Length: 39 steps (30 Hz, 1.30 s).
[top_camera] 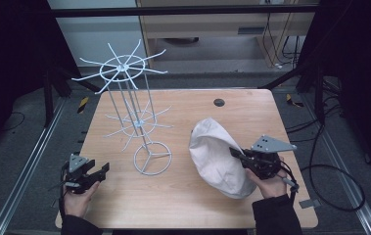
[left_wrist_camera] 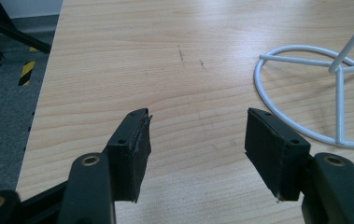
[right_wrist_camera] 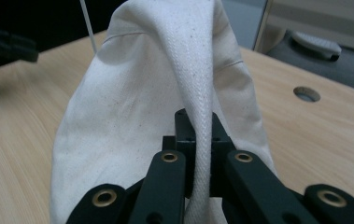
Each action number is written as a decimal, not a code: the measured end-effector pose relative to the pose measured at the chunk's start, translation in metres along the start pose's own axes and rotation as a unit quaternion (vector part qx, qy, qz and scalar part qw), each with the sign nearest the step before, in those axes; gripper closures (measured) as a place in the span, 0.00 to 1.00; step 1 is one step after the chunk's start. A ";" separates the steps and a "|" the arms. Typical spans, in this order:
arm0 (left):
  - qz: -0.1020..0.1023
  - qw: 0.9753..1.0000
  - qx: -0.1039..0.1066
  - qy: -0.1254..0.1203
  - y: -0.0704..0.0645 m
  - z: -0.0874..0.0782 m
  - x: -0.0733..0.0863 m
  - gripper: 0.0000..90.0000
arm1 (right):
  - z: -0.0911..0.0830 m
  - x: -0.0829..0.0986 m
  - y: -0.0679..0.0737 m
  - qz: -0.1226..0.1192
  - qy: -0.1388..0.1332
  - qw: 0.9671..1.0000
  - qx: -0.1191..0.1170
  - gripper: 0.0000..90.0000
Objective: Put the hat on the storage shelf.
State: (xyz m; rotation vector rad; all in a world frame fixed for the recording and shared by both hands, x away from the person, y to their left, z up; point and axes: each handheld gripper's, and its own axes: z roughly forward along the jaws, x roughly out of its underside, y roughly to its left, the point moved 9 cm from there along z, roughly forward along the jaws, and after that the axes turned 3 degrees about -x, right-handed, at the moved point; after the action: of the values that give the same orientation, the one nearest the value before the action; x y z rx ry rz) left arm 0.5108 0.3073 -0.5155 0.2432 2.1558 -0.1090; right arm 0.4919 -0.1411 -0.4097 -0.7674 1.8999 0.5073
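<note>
Surface: light wooden table (top_camera: 183, 196), white wire rack (top_camera: 134, 112) standing left of centre.
Bag: cream cloth bag (top_camera: 217, 154), right of the rack, long axis near-to-far, slightly tilted.
Right gripper (top_camera: 238, 154): jaws clamped on its woven strap (right_wrist_camera: 198, 116).
Left gripper (top_camera: 100, 171): jaws apart, empty, over bare wood.

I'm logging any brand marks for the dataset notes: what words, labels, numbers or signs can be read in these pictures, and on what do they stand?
There are none to read.
The white cloth bag, pinched by its strap in the right gripper: plain, no print.
The white wire rack, the wooden table and the open left gripper: no lettering.
The yellow-and-black hazard tape on the floor: stripes, no words.
</note>
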 end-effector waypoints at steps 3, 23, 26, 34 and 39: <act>0.001 1.000 0.000 0.000 -0.001 0.000 0.000 0.45 | -0.007 -0.010 0.000 0.003 -0.028 1.000 0.005 0.98; 0.000 1.000 -0.001 0.003 -0.001 0.001 0.001 0.44 | -0.035 -0.064 0.006 0.013 -0.154 0.988 0.005 0.98; 0.001 1.000 0.000 0.004 -0.001 0.001 0.002 0.44 | -0.037 -0.073 0.007 0.015 -0.169 0.986 0.003 0.98; 0.001 1.000 0.000 0.004 -0.002 0.001 0.002 0.43 | -0.040 -0.103 0.010 0.016 -0.215 0.977 0.003 0.98; 0.001 1.000 0.000 0.004 -0.001 0.001 0.002 0.43 | -0.040 -0.116 0.010 0.016 -0.239 0.971 0.006 0.98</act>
State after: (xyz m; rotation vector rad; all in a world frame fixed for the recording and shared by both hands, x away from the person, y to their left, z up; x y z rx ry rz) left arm 0.5107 0.3058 -0.5178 0.2464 2.1640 -0.1064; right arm 0.4959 -0.1258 -0.2874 -0.5451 1.4651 0.6379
